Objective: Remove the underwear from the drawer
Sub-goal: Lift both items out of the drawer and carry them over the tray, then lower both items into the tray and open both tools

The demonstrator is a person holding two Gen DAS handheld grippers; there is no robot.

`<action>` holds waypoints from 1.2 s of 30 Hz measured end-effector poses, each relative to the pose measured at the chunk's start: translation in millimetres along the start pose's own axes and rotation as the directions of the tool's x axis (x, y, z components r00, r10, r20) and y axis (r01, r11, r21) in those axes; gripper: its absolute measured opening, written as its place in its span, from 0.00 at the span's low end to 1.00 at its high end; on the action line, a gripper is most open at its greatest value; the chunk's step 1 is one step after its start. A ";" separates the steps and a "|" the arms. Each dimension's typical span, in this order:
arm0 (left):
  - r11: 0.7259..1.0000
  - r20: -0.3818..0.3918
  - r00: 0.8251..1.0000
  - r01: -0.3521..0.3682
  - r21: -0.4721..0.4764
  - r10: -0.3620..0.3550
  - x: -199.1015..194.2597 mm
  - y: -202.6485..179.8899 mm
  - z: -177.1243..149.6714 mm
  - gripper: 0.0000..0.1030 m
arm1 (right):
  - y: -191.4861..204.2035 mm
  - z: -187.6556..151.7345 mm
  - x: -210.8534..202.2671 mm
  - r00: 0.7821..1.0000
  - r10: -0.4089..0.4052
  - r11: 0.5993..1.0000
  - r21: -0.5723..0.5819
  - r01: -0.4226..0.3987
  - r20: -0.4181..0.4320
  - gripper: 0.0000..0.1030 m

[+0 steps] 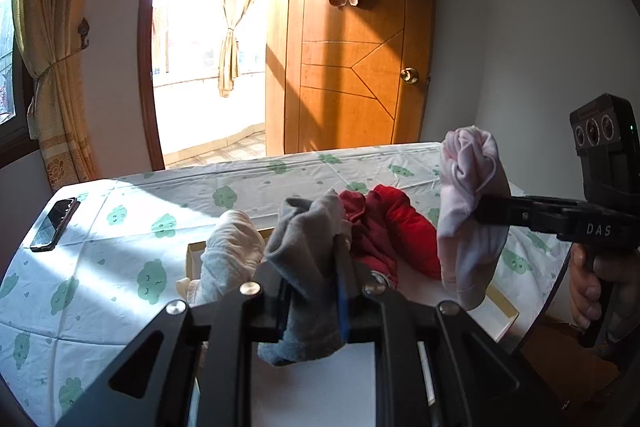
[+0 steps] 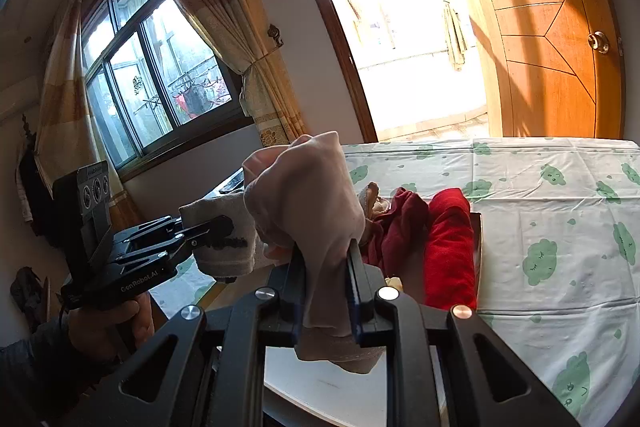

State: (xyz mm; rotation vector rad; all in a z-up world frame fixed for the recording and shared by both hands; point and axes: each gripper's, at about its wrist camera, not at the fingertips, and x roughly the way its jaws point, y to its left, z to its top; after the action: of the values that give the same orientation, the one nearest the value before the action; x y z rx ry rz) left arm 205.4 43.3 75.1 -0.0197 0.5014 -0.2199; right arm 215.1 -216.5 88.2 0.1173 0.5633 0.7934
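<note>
My left tongs (image 1: pixel 316 279): clenched on a grey underwear piece (image 1: pixel 308 251), which bunches above the pads and hangs below them, lifted clear of the drawer.
My right tongs (image 2: pixel 326 267): clenched on a pale pink underwear piece (image 2: pixel 308 195), crumpled above the pads with its hem drooping under them; in the left view it hangs at the right, up off the drawer and in front of the bed's far edge.
Bed (image 1: pixel 120 227): fills the scene beyond the tongs, under a white sheet printed with green cloud faces; sun falls across its left half.
Door (image 1: pixel 356 59): orange wood, standing open at the far side, right of a bright doorway; a cut-out ornament sits high on it, a round knob at its right.
Curtains (image 1: pixel 52 67): yellow, tied back at the far left beside a window.
Drawer (image 1: pixel 194 255): a shallow wooden tray near me, lying on the sheet; only its left corner and right rim show past the clothes.
Red garments (image 1: pixel 384 227): two bundles in the drawer's far right part, one dark red, one brighter, touching each other.
Cream garment (image 1: pixel 232 255): rolled, at the drawer's left, just beside the grey piece.
My right hand (image 1: pixel 588 291): wrapped round the handle at the right edge.
Phone (image 1: pixel 54 225): lying flat on the bed's far left corner, well apart from the drawer.
</note>
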 end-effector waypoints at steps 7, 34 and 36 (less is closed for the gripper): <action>0.999 -0.077 0.997 0.006 -0.039 -0.009 39.2 19.4 11.6 0.15 | -24.7 18.7 32.8 0.999 -0.022 0.998 0.058 0.024 -0.040 0.19; 0.998 -0.179 0.982 0.056 -0.041 -0.063 128.9 37.5 10.6 0.22 | -64.6 22.9 136.8 0.945 -0.237 0.968 0.034 0.250 -0.227 0.34; 0.998 -0.176 0.983 0.053 -0.031 -0.057 128.2 36.3 12.3 0.24 | -62.2 22.9 129.4 0.942 -0.261 0.962 0.023 0.271 -0.210 0.53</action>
State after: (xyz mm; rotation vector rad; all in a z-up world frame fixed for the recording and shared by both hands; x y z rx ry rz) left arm 328.1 50.9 22.4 -0.0404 0.6811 -0.2706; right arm 339.7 -166.9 32.3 0.0051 0.7785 0.5296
